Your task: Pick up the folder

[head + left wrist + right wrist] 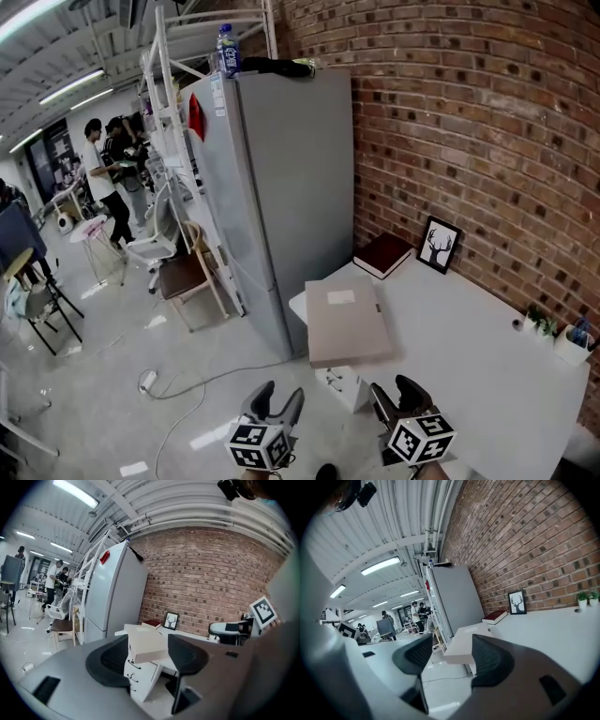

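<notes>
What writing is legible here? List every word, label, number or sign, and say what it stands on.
No text can be read.
Bottle label: too small.
White sticker on the fridge: blurred.
Label patch on the folder: no print visible.
Framed picture: a deer head, no words.
Cubes on left gripper and right gripper: square markers only.

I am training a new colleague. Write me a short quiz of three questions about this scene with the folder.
1. True or false: the folder juts past the table's edge.
2. What leans on the brick wall? A book, B picture, C folder.
3. What stands upright on the fridge?
Key: 1 true; 2 B; 3 a bottle.
</notes>
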The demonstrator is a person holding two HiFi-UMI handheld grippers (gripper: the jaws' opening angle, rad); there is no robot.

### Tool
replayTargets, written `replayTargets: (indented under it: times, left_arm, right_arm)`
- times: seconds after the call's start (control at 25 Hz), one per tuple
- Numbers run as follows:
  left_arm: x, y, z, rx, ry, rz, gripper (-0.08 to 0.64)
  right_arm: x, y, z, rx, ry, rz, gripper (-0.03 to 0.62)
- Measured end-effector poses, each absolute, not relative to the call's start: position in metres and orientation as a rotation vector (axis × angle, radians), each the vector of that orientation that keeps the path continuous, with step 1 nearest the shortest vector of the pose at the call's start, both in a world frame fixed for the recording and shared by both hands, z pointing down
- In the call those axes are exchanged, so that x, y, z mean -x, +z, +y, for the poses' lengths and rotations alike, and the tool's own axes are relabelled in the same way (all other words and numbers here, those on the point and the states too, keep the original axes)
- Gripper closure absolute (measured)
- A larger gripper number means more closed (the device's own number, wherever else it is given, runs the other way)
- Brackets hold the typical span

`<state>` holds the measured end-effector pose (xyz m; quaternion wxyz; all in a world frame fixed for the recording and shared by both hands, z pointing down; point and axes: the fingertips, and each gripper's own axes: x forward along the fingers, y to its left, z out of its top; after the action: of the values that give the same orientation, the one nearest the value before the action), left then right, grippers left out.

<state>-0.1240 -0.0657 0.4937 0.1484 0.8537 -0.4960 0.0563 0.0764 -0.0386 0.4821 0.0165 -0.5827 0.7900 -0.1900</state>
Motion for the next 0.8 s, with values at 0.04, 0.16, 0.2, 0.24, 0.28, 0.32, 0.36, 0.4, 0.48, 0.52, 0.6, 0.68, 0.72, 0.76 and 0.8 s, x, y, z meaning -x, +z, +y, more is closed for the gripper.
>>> replayTargets:
  times: [0.04, 0.16, 0.2, 0.24, 0.28, 0.32, 0.36, 0.4, 0.48, 0.52, 0.6, 0.68, 0.72, 0.76, 0.8]
  left_arm:
    - [0.124, 0.491, -0.077, -2.461, 0.157, -1.422, 0.319]
    - [0.123, 0.484, -0.106, -2.48, 0.146, -1.402, 0.318]
    - [0.124, 0.483, -0.114, -2.487, 0.149, -1.4, 0.318]
    - [0.124, 0.483, -0.121, -2.493, 0.155, -1.401, 0.318]
    - [0.125, 0.482, -0.128, -2.499, 0.16, -1.402, 0.318]
    - [0.126, 0.481, -0.134, -2.504, 0.164, -1.402, 0.318]
    - [0.127, 0.48, -0.14, -2.509, 0.168, -1.402, 0.318]
    - [0.128, 0.479, -0.145, -2.513, 0.17, -1.401, 0.318]
    - [0.129, 0.477, -0.155, -2.515, 0.165, -1.394, 0.318]
    - [0.129, 0.476, -0.159, -2.515, 0.159, -1.385, 0.318]
    - [0.125, 0.476, -0.166, -2.518, 0.155, -1.365, 0.318]
    - [0.123, 0.478, -0.173, -2.524, 0.163, -1.356, 0.318]
    - [0.123, 0.478, -0.177, -2.525, 0.164, -1.356, 0.318]
    - [0.121, 0.477, -0.181, -2.525, 0.161, -1.355, 0.318]
    - [0.12, 0.476, -0.185, -2.525, 0.157, -1.356, 0.318]
  right_arm:
    - [-0.077, 0.479, -0.05, 1.821, -0.583, 2.448, 0.343]
    - [-0.079, 0.474, -0.078, 1.85, -0.561, 2.423, 0.344]
    - [-0.08, 0.472, -0.086, 1.859, -0.555, 2.415, 0.343]
    - [-0.081, 0.47, -0.093, 1.866, -0.55, 2.406, 0.343]
    - [-0.081, 0.468, -0.1, 1.871, -0.547, 2.398, 0.344]
    - [-0.082, 0.466, -0.106, 1.877, -0.544, 2.389, 0.343]
    - [-0.083, 0.464, -0.111, 1.883, -0.542, 2.381, 0.344]
    - [-0.084, 0.463, -0.116, 1.888, -0.541, 2.373, 0.343]
    - [-0.086, 0.461, -0.125, 1.895, -0.542, 2.358, 0.344]
    - [-0.087, 0.46, -0.128, 1.898, -0.545, 2.351, 0.344]
    - [-0.091, 0.46, -0.134, 1.904, -0.551, 2.341, 0.344]
    - [-0.093, 0.462, -0.14, 1.909, -0.559, 2.333, 0.344]
    - [-0.094, 0.463, -0.143, 1.909, -0.563, 2.33, 0.344]
    - [-0.095, 0.463, -0.147, 1.909, -0.565, 2.326, 0.344]
    - [-0.096, 0.463, -0.152, 1.91, -0.565, 2.324, 0.344]
